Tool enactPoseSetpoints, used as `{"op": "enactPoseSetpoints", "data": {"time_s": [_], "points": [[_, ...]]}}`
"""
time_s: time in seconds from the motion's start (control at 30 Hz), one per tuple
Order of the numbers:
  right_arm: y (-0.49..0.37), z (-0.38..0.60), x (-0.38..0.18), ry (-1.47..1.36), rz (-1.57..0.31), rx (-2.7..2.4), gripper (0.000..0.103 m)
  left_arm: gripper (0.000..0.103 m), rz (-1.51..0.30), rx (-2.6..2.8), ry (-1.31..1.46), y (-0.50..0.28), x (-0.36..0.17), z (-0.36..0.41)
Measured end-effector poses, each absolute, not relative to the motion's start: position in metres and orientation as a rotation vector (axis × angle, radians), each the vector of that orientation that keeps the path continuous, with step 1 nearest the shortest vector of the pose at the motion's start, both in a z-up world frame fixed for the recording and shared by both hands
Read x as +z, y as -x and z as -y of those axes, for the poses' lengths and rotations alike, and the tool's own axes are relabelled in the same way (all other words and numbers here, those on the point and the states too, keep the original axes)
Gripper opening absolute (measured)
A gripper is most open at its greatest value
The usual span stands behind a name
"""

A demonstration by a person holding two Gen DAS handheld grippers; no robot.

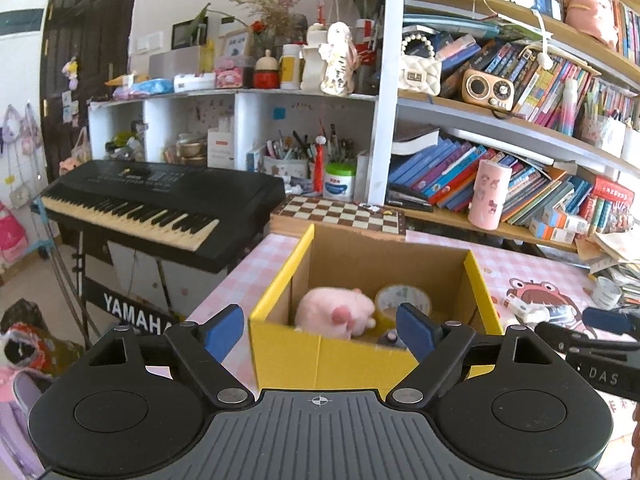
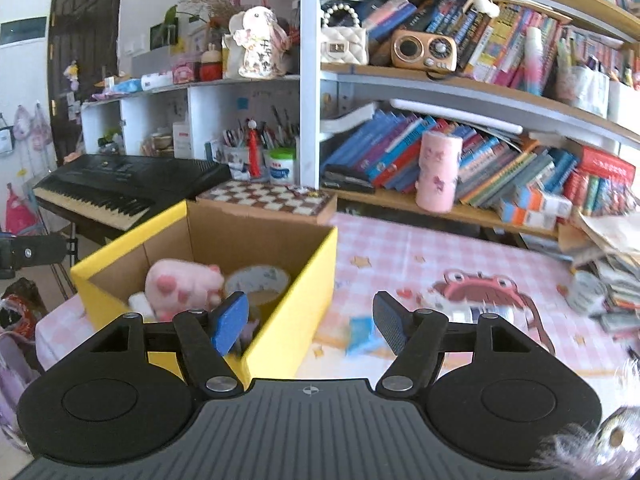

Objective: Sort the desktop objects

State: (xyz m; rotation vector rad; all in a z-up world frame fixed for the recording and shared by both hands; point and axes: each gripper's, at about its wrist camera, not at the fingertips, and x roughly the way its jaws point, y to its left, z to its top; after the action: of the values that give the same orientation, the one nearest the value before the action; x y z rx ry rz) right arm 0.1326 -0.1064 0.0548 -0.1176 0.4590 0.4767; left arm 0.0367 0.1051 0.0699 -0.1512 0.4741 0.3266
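Both the left gripper point(image 1: 320, 330) and the right gripper point(image 2: 310, 322) hang with jaws apart and empty before the yellow box point(image 1: 360, 356) on the pink checked table point(image 2: 400, 248), where a pink plush toy point(image 1: 334, 314) and a tape roll point(image 1: 402, 300) lie inside.

**Busy room behind the desk**

So much stuff back here lol. A black Yamaha keyboard point(image 1: 160, 208) sits on its stand off to the left, with a chessboard point(image 1: 340, 212) right next to its end. White cubby shelves point(image 1: 236, 100) hold a cup stuffed with pens point(image 1: 286, 160) and a white jar with a green lid point(image 1: 339, 182). The wooden bookshelf point(image 1: 500, 120) is crammed with leaning books, plus a retro radio point(image 1: 488, 88), a quilted white purse point(image 1: 420, 74) and a pink cylinder point(image 1: 490, 194). Dark door point(image 1: 84, 60) far left.
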Motion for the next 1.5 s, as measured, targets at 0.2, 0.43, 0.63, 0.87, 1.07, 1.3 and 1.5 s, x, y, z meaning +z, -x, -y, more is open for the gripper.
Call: {"op": "enactPoseSetpoints", "data": {"time_s": [0.2, 0.43, 0.63, 0.87, 1.07, 1.3, 1.5], "points": [[-0.092, 0.108, 0.046, 0.117, -0.478, 0.442, 0.070, 0.086, -0.511, 0.312, 0.148, -0.016, 0.062, -0.100], [-0.054, 0.108, 0.034, 0.113, -0.533, 0.428, 0.070, 0.093, -0.585, 0.294, 0.081, 0.007, 0.047, -0.081], [-0.026, 0.106, 0.024, 0.123, -0.547, 0.419, 0.070, 0.093, -0.631, 0.242, 0.066, 0.027, 0.037, -0.068], [-0.005, 0.104, 0.018, 0.135, -0.556, 0.408, 0.072, 0.093, -0.639, 0.200, 0.032, 0.038, 0.035, -0.059], [0.004, 0.108, 0.018, 0.162, -0.548, 0.392, 0.074, 0.094, -0.641, 0.161, 0.032, 0.036, 0.033, -0.051], [0.009, 0.120, 0.016, 0.181, -0.557, 0.338, 0.076, 0.094, -0.646, 0.097, 0.041, 0.030, 0.028, -0.040], [0.011, 0.136, 0.013, 0.179, -0.577, 0.278, 0.076, 0.094, -0.667, 0.041, 0.032, 0.023, 0.024, -0.025]]}}
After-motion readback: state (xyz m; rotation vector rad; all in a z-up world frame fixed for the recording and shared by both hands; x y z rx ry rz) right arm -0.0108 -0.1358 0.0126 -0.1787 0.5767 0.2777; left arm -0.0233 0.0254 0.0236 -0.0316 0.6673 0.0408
